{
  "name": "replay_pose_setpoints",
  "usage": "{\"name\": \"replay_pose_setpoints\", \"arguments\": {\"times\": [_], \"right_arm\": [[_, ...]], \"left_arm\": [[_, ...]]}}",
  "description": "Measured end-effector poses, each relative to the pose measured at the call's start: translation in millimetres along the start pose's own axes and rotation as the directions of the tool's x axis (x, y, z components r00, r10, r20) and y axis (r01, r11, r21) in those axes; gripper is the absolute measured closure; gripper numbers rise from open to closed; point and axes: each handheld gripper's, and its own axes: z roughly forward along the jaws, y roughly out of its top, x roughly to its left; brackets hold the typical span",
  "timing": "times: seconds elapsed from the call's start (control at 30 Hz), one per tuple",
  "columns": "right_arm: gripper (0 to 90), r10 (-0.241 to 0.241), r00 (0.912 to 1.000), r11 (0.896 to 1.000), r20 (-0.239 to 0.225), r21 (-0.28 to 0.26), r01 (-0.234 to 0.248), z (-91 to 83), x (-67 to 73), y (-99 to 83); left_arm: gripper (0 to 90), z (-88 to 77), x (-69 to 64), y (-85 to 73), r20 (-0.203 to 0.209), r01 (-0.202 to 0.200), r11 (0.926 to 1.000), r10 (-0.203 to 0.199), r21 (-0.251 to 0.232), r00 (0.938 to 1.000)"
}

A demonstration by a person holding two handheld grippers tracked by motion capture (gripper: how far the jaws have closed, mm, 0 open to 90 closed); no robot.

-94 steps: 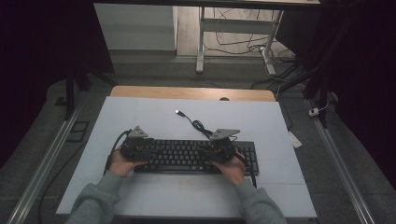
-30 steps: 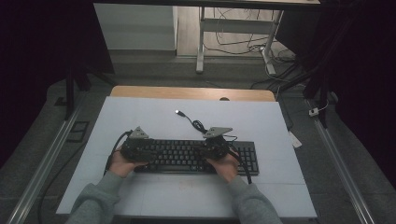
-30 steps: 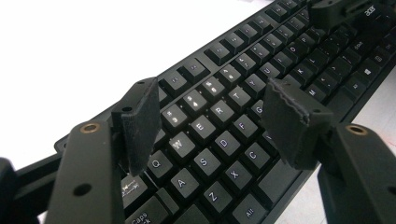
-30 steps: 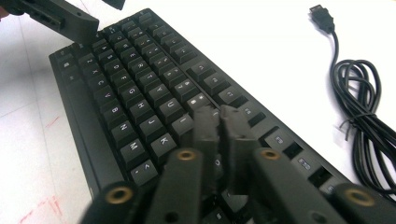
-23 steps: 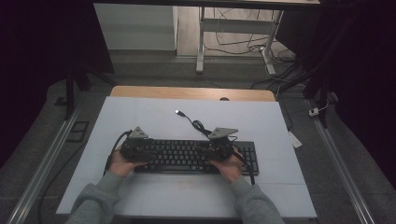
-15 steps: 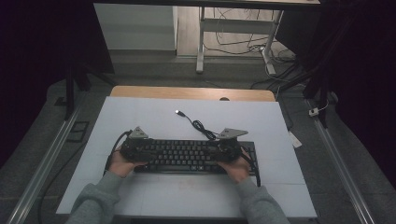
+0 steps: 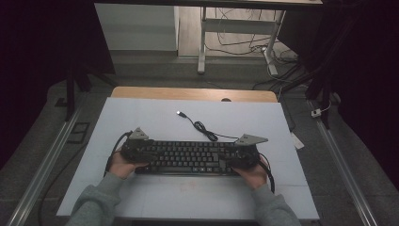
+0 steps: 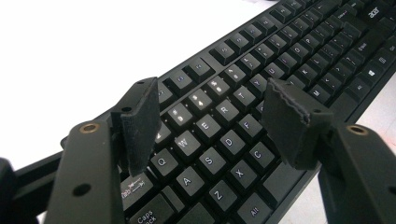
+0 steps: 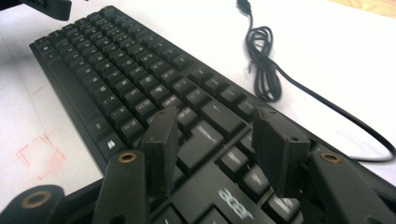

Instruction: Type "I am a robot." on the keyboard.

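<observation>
A black keyboard (image 7: 188, 157) lies across the white mat (image 7: 141, 113), and its black cable (image 7: 202, 127) coils away toward the far side. My left gripper (image 7: 148, 154) sits at the keyboard's left end. In the left gripper view the keyboard (image 8: 280, 60) runs off ahead, and the left gripper (image 8: 210, 88) is open just above the letter keys. My right gripper (image 7: 227, 162) is at the right end. In the right gripper view the right gripper (image 9: 215, 116) hovers over the keyboard (image 9: 116, 60) near the logo. Its jaws have just been opening and the pads press on nothing. The cable (image 9: 264, 60) lies beyond.
A red square outline (image 9: 39, 156) is drawn on the mat in front of the keyboard. The wooden table edge (image 7: 188, 93) runs along the far side. Metal rails (image 7: 339, 160) flank the table, and desk legs and floor cables lie beyond.
My right hand has slid to the right along the keyboard to its right end. The left hand and the keyboard have stayed put.
</observation>
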Motion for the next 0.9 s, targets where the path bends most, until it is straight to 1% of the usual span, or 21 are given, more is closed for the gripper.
{"name": "replay_pose_setpoints", "arguments": {"times": [0.07, 0.23, 0.63, 0.77, 0.9], "right_arm": [[50.7, 0.000, 1.0000, 1.000, 0.009, 0.003, 0.000, -4.2, -1.9, -2.9], [50.7, 0.000, 0.9999, 1.000, 0.011, 0.000, 0.000, -10.9, -4.1, -8.0], [50.5, -0.014, 0.9999, 1.000, 0.007, 0.002, 0.014, -8.7, -1.8, -7.5], [50.6, -0.011, 0.9999, 1.000, 0.010, -0.006, 0.011, -9.6, -1.8, -6.7], [50.6, -0.017, 0.9998, 1.000, 0.008, 0.003, 0.017, -8.9, -1.6, -6.5]], "left_arm": [[36.9, 0.1, 0.0, 0.1, 0.001, 0.000, 1.0000, 0.000, 0.001, 1.0000], [36.8, 1.2, -1.2, 0.6, 0.000, -0.002, 1.0000, 0.002, 0.003, 1.0000], [36.9, 2.8, -7.4, 3.0, 0.008, -0.017, 0.9999, 0.017, 0.000, 0.9998], [37.1, 4.4, -14.4, 5.5, 0.022, -0.040, 0.9992, 0.040, -0.001, 0.9990], [37.1, 8.0, -23.2, 7.1, 0.038, -0.067, 0.9977, 0.066, 0.010, 0.9971]]}}
